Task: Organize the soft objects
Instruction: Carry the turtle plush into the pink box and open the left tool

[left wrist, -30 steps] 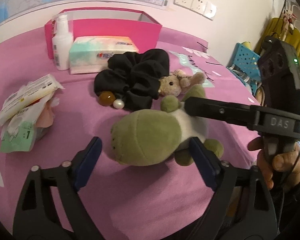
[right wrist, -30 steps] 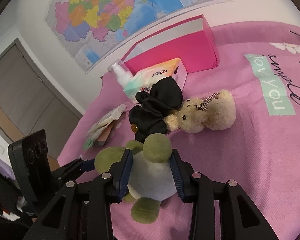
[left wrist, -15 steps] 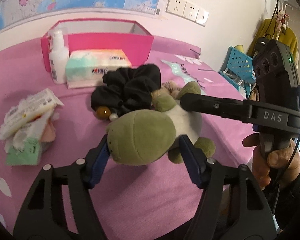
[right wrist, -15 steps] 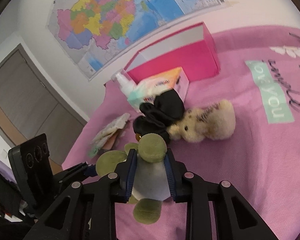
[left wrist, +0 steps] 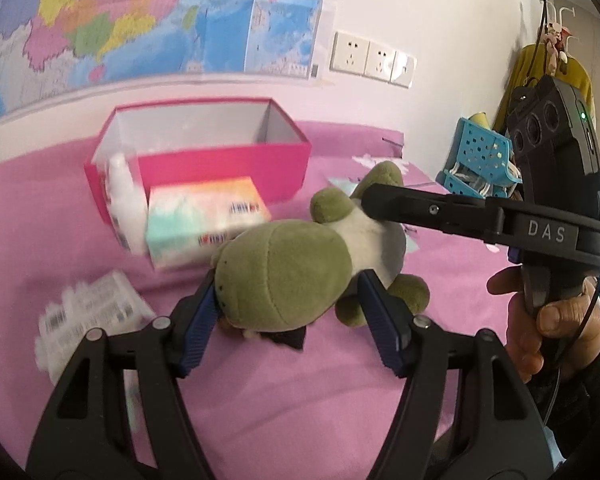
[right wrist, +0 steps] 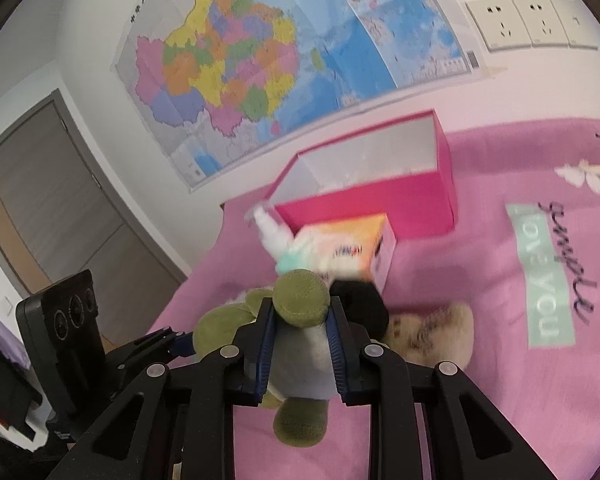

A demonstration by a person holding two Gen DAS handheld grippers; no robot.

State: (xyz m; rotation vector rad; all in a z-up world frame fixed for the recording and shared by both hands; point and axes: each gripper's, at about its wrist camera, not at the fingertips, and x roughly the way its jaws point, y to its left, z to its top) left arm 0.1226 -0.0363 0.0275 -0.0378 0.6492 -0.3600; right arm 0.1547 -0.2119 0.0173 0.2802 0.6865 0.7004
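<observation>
The left tool [left wrist: 290,308] grips the big green head of the plush turtle [left wrist: 288,276], one blue pad on each side of it. The right tool [right wrist: 300,344] clamps the same toy's pale belly, its jaws closing on the soft body just below a green limb; in the left view its black finger reaches in from the right and lies along the toy's white side, with a hand [left wrist: 552,332] on the handle at the right edge. Held between both tools, the turtle hangs clear of the pink bed cover [left wrist: 340,400], near and slightly right of the open pink box [left wrist: 220,168], which stands far by the wall under a map [right wrist: 284,60]. A tissue pack [left wrist: 204,220] and a white bottle [left wrist: 126,208] sit against the box's near side. Under the turtle lie a black scrunchie [right wrist: 360,300] and, to its right, a beige teddy [right wrist: 436,332]. Crumpled packets [left wrist: 92,324] lie at the near left, blurred.
</observation>
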